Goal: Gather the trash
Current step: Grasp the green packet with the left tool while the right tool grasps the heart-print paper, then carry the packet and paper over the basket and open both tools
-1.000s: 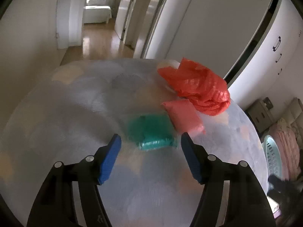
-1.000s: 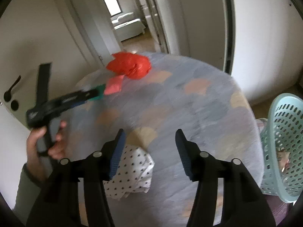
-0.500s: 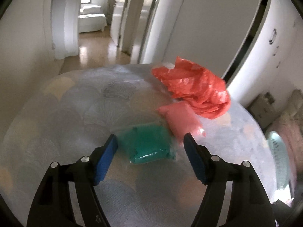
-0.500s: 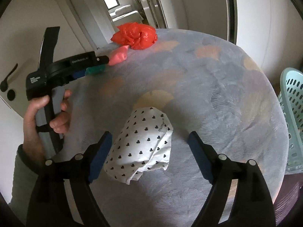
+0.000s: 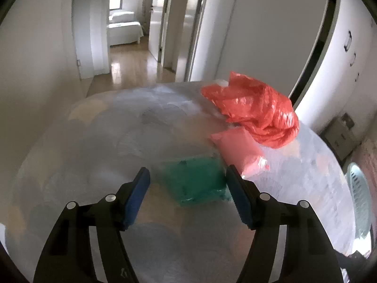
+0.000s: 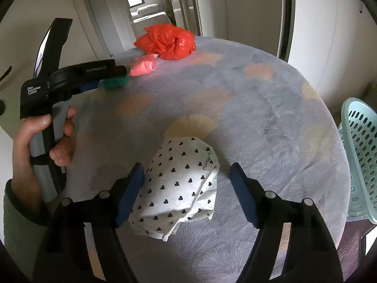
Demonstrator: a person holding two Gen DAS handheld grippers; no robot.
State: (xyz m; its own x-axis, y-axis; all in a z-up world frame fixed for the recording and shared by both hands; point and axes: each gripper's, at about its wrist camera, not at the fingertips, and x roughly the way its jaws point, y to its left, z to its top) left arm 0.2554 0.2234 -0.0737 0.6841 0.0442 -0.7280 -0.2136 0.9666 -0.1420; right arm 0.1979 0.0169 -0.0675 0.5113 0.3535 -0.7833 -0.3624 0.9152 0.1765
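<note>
Your left gripper [image 5: 187,194] and right gripper [image 6: 186,194], jaws just narrowing yet unclenched, straddle a green plastic packet [image 5: 198,180] and heart-dotted white paper bag [image 6: 180,186]; everything remains on the counter [image 6: 271,122], outside the pale-green perforated basket [image 6: 360,155].

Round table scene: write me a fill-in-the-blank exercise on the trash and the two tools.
1. The left tool straddles a ____ packet.
2. The right tool's open jaws flank a white bag printed with black ____.
3. The crumpled red plastic bag lies beside a ____ packet.
4. Off the table's edge stands a perforated ____.

Missing: green; hearts; pink; basket
</note>
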